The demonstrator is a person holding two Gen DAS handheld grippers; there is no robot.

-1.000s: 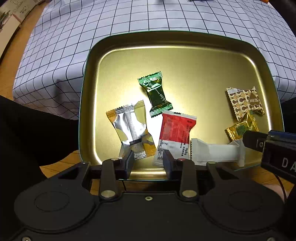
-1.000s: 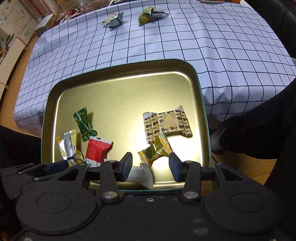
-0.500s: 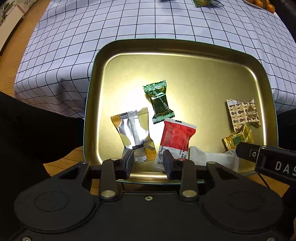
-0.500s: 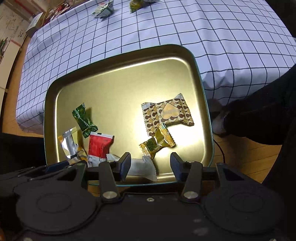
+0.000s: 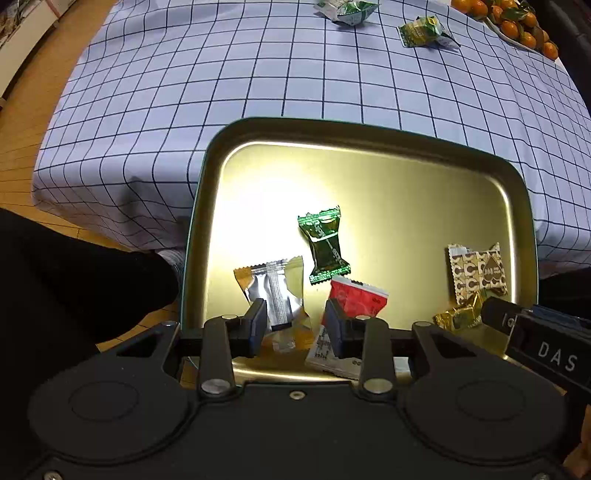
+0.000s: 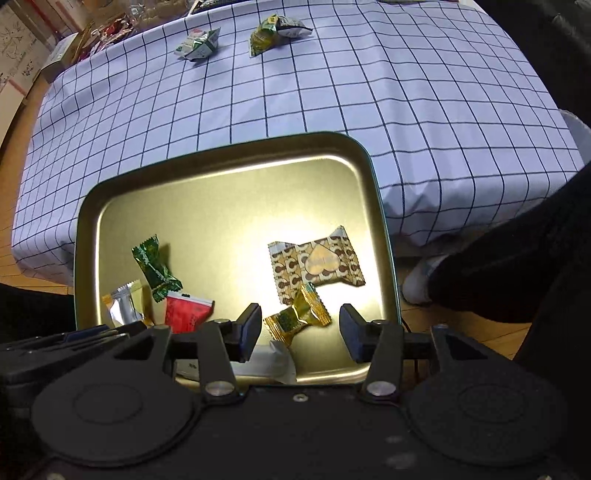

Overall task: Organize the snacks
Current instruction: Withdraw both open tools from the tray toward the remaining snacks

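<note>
A gold metal tray (image 5: 369,173) (image 6: 221,206) overhangs the near edge of the checked table. In it lie a green candy (image 5: 323,243) (image 6: 155,267), a silver-and-gold packet (image 5: 275,291) (image 6: 123,306), a red packet (image 5: 356,299) (image 6: 186,312), a brown patterned packet (image 5: 478,273) (image 6: 317,264), a small gold candy (image 5: 460,315) (image 6: 297,319) and a white packet (image 6: 266,363). My left gripper (image 5: 295,326) is open and empty above the tray's near edge. My right gripper (image 6: 301,330) is open and empty, with the gold candy seen between its fingers.
Two green snack packets (image 5: 349,9) (image 5: 424,31) lie at the far side of the table; they also show in the right wrist view (image 6: 197,44) (image 6: 277,31). A plate of oranges (image 5: 517,26) stands at the far right. Boxes (image 6: 62,55) sit far left.
Both grippers have drawn back and upward from the tray, so more of the table shows. The snacks in the tray have not moved.
</note>
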